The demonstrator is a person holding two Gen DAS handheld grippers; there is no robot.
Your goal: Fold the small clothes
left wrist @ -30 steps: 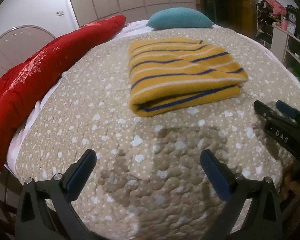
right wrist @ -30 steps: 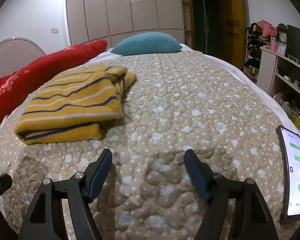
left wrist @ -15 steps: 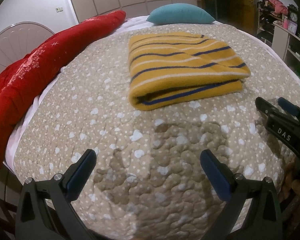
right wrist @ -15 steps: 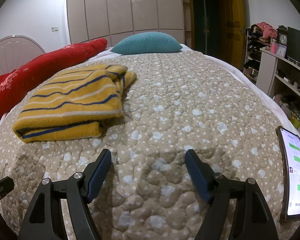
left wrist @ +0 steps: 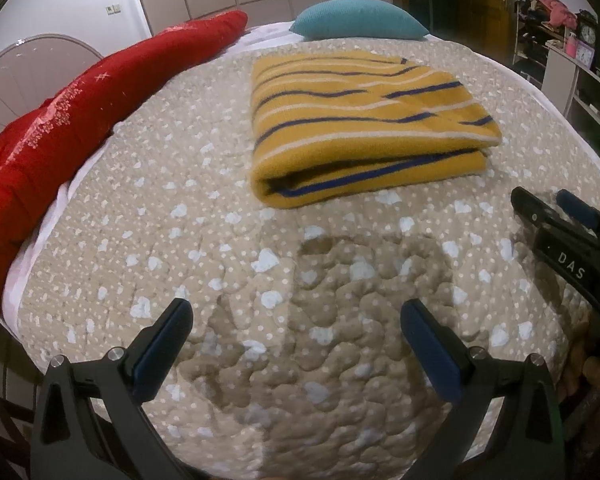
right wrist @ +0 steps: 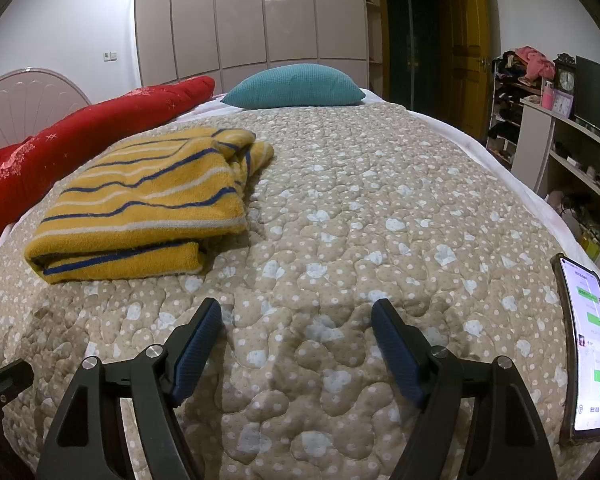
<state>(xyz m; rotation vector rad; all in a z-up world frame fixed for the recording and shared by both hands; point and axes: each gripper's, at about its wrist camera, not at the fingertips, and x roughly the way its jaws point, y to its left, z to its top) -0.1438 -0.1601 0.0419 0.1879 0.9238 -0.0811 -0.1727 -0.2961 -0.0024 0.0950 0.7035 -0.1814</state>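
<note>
Both wrist views have crept a little nearer the folded garment over the last second, so it fills more of each picture than before, while it lies just as it did. One yellow striped garment (left wrist: 364, 128) sits folded in a thick rectangle on the dotted quilt (left wrist: 188, 240), its folded edge toward the cameras and its looser ends bunched at the far right corner in the right wrist view (right wrist: 140, 204).

Left gripper (left wrist: 296, 344) hovers over bare quilt on the near side of the garment, fingers spread wide with nothing between them. Right gripper (right wrist: 296, 340) is likewise wide open and empty, low over the quilt, to the right of the garment and apart from it; its black body also shows at the right edge of the left wrist view (left wrist: 556, 220).

Nothing lies between either gripper and the garment. One red bedding roll (left wrist: 72, 120) runs along the left edge of the bed, one teal pillow (right wrist: 294, 86) lies at the far end, and one lit phone (right wrist: 588, 348) rests on the quilt's right edge. Pale wardrobe doors (right wrist: 240, 20) stand behind, with cluttered shelves (right wrist: 560, 132) at right
</note>
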